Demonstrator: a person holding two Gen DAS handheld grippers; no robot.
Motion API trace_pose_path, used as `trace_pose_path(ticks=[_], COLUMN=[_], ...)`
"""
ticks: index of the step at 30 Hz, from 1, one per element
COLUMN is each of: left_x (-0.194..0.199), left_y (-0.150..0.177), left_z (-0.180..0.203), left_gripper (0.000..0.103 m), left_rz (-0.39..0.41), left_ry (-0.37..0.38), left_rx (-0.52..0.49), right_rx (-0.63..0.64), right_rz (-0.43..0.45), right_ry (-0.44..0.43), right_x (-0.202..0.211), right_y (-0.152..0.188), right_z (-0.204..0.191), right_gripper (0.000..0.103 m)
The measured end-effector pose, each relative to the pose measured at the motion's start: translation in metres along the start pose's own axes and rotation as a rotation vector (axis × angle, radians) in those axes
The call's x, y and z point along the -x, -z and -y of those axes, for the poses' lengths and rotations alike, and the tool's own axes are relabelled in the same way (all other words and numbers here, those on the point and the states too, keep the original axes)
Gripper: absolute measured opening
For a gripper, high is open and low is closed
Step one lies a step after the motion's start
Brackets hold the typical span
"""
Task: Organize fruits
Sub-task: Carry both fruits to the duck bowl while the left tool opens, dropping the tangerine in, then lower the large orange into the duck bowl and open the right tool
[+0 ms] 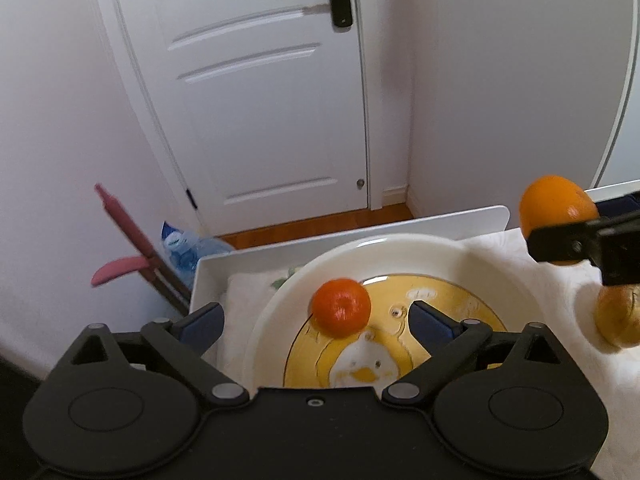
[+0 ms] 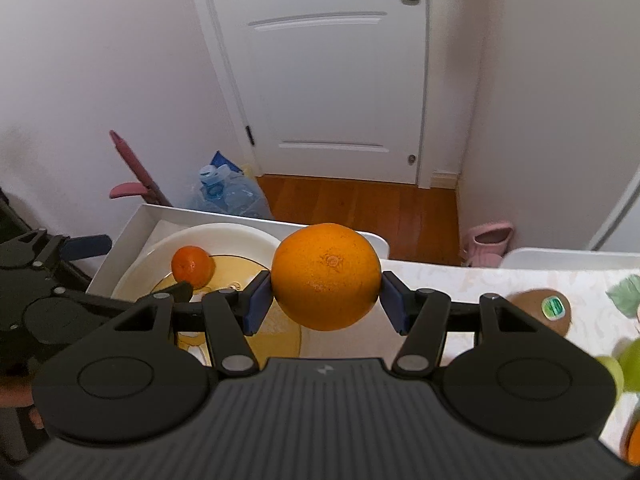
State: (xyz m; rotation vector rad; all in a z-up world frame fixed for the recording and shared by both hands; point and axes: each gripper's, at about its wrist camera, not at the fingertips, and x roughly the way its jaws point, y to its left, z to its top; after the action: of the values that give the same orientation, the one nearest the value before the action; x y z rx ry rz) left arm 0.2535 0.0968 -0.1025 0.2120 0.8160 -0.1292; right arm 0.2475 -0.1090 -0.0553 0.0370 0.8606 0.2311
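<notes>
- Two blue pads of the right gripper (image 2: 326,300) pinch a large orange (image 2: 326,276) from either side; the fruit is held clear of the surface, just beside the plate's right rim.
- Left gripper (image 1: 316,320): fingers spread wide with nothing between the pads. One fingertip (image 1: 430,318) sits over the plate's yellow centre; the other hangs over the plate's left rim.
- One small tangerine (image 1: 341,306) rests inside the plate (image 1: 500,276), near its far side, lying between the left gripper's open fingers but touching neither.
- Plate: white rim, yellow centre printed with a cartoon duck; it stands on a pale cloth (image 2: 460,276) on the white table (image 1: 400,224).
- Kiwi (image 2: 540,310) with a green sticker lies on the cloth to the right of the held orange, apart from it.
- Green fruit (image 2: 624,364), blurred at the right edge of the right wrist view; kind cannot be told.
- Surroundings beyond the table: white door (image 2: 340,80), wooden floor (image 2: 360,216), a blue water bottle (image 2: 232,196) and a pink handled item (image 2: 132,176) against the wall.
</notes>
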Motion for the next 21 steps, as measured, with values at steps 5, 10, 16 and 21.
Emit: trace_pose_path(ticks=[5,10,16,21], left_x=[0.013,0.021,0.024,0.027], left_y=[0.006,0.011,0.018,0.023], left_z=[-0.01,-0.014,-0.01,-0.011], left_gripper=[0.101,0.101,0.101,0.101], left_rz=[-0.027,-0.052,-0.064,-0.06], left_ry=[0.012,-0.005,-0.002,0.013], left_rx=[0.052,0.076,0.048,0.041], right_rx=[0.059,0.17,0.256,0.293], right_rz=[-0.011,-0.035,-0.079,-0.082], right_ry=[-0.041,-0.073,-0.111,-0.129], right_x=[-0.007,-0.025,-0.05,-0.062], right_y=[-0.007,-0.009,-0.006,-0.004], right_z=[-0.009,-0.026,-0.044,-0.056], right_gripper=[0.073,0.073,0.073,0.073])
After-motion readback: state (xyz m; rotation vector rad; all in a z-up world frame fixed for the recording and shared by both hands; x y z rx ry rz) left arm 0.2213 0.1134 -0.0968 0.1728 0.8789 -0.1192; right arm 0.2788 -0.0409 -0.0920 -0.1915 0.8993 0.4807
